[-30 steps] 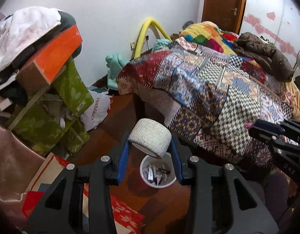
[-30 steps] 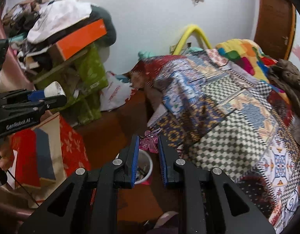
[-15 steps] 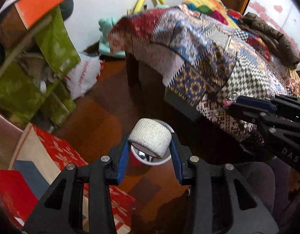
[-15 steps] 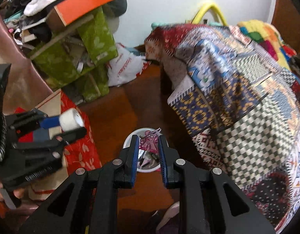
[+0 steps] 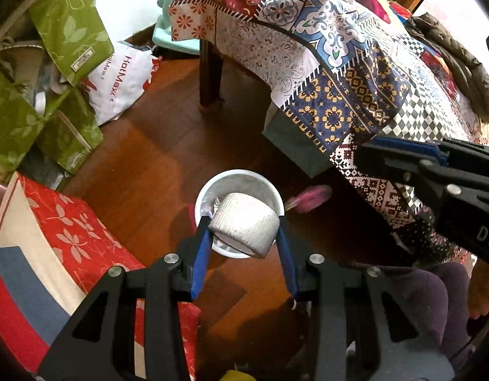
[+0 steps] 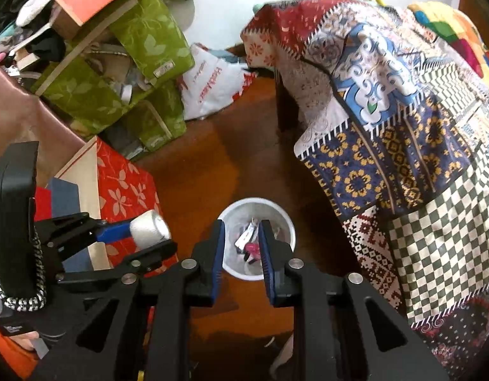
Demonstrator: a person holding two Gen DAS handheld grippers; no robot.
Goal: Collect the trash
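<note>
My left gripper (image 5: 244, 231) is shut on a white roll of bandage tape (image 5: 244, 227) and holds it right above a small white trash bin (image 5: 238, 179) on the wooden floor. In the right wrist view the same roll (image 6: 149, 230) shows at the left. My right gripper (image 6: 241, 238) is open above the bin (image 6: 284, 222). A pink wrapper (image 6: 252, 249) lies inside the bin among other scraps. In the left wrist view the pink wrapper (image 5: 309, 197) appears blurred in the air beside the bin, under the right gripper.
A bed with a patchwork quilt (image 5: 355, 73) fills the right side, its leg (image 5: 209, 79) near the bin. Green bags (image 5: 54, 63), a white plastic bag (image 5: 123, 79) and a red flowered box (image 5: 70, 231) crowd the left.
Both grippers moved down over the bin. My right gripper opened and let go of the pink wrapper, which dropped toward the bin. The left still holds the roll.
</note>
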